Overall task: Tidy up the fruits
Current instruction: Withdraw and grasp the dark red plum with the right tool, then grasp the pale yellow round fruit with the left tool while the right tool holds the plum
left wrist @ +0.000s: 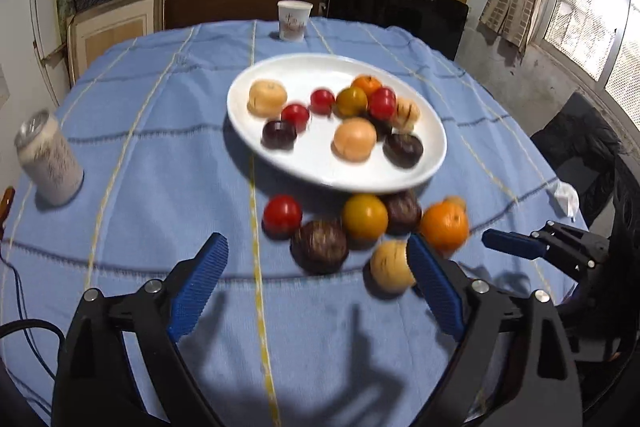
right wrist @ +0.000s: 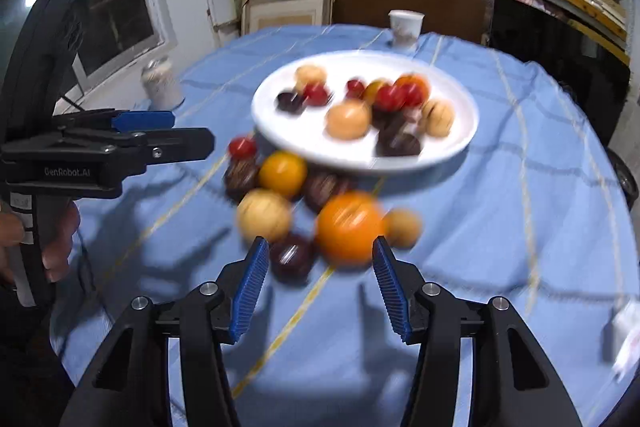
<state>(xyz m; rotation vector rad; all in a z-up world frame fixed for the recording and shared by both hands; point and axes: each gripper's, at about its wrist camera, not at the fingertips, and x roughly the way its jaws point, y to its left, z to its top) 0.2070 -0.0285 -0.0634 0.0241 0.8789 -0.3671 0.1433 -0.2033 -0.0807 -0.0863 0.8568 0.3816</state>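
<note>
On the blue-clothed table [left wrist: 132, 131] I see a white oval plate [left wrist: 276, 71] holding about ten small fruits: tan, red, dark purple, yellow and orange. Just in front of its near rim lies a loose cluster, including a big orange [right wrist: 349, 227] and a red tomato [left wrist: 282, 215]. My left gripper [left wrist: 318, 251] and right gripper [right wrist: 320, 251] both hover with jaws wide apart, gripping nothing. A can [left wrist: 50, 163] and paper cup [left wrist: 294, 20] stand apart.

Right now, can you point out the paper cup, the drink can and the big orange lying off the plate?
paper cup [left wrist: 294, 20]: left wrist view, middle of its side wall.
drink can [left wrist: 51, 163]: left wrist view, middle of its pale body.
big orange [right wrist: 349, 227]: right wrist view, centre of its blurred skin.
</note>
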